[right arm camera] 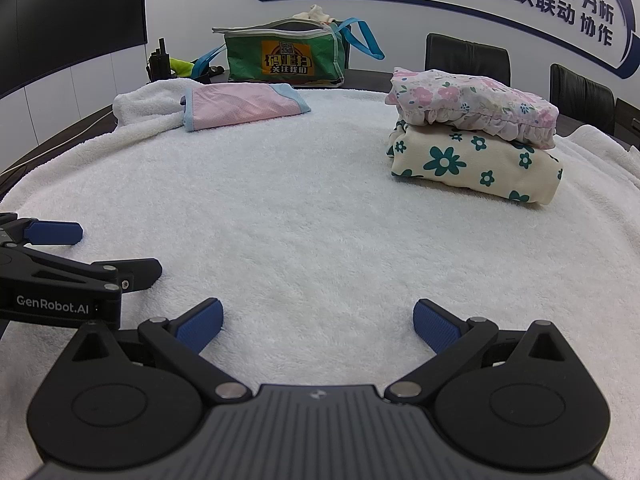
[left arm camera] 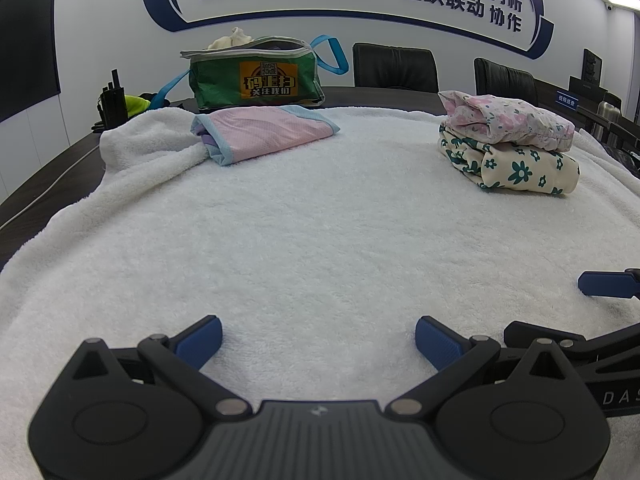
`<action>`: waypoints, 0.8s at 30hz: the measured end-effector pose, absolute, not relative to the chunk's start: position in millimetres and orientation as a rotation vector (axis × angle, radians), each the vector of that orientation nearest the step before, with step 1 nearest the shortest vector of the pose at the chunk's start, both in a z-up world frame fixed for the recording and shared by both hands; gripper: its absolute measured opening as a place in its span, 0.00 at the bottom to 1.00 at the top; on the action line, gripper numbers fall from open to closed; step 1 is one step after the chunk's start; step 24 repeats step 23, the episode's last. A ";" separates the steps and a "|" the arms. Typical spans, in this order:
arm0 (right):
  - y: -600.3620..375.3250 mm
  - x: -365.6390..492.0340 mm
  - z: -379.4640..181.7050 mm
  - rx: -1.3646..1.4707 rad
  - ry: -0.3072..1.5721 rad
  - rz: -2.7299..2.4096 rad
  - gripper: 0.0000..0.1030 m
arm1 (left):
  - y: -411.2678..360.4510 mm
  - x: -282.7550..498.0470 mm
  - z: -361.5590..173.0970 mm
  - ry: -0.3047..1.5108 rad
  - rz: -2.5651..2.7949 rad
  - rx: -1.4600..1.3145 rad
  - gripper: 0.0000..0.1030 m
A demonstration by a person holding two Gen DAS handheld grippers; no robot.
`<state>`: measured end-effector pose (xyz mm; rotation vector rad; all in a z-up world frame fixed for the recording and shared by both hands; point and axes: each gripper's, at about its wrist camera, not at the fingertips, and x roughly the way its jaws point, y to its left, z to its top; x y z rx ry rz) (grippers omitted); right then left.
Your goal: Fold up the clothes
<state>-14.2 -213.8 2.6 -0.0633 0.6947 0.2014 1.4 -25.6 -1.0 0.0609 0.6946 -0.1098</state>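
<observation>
A folded pink garment with light blue trim [left arm camera: 260, 130] [right arm camera: 240, 106] lies at the far left of the white towel [left arm camera: 320, 240] [right arm camera: 320, 220]. At the far right a folded pink floral garment [left arm camera: 508, 118] [right arm camera: 472, 100] sits on top of a folded cream garment with green flowers [left arm camera: 516, 168] [right arm camera: 476, 164]. My left gripper [left arm camera: 318, 340] is open and empty, low over the near towel. My right gripper [right arm camera: 318, 324] is open and empty, just right of the left one.
A green bag with blue straps [left arm camera: 256, 76] [right arm camera: 284, 58] stands behind the towel with pale cloth in it. A black radio [left arm camera: 112, 100] stands at the far left. Black chairs [left arm camera: 394, 66] stand behind the dark table [left arm camera: 48, 172]. The wall carries blue lettering.
</observation>
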 end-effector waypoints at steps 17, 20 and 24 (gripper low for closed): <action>-216.5 -15.3 4.3 -0.005 0.691 0.107 1.00 | -24.9 0.5 -0.5 0.692 -0.116 0.054 1.00; -216.3 -15.2 3.7 -0.011 0.693 0.078 0.99 | -25.4 0.3 -0.5 0.692 -0.114 0.060 1.00; -215.0 -14.7 3.3 -0.027 0.694 0.081 1.00 | -25.1 -0.4 -0.3 0.691 -0.114 0.059 1.00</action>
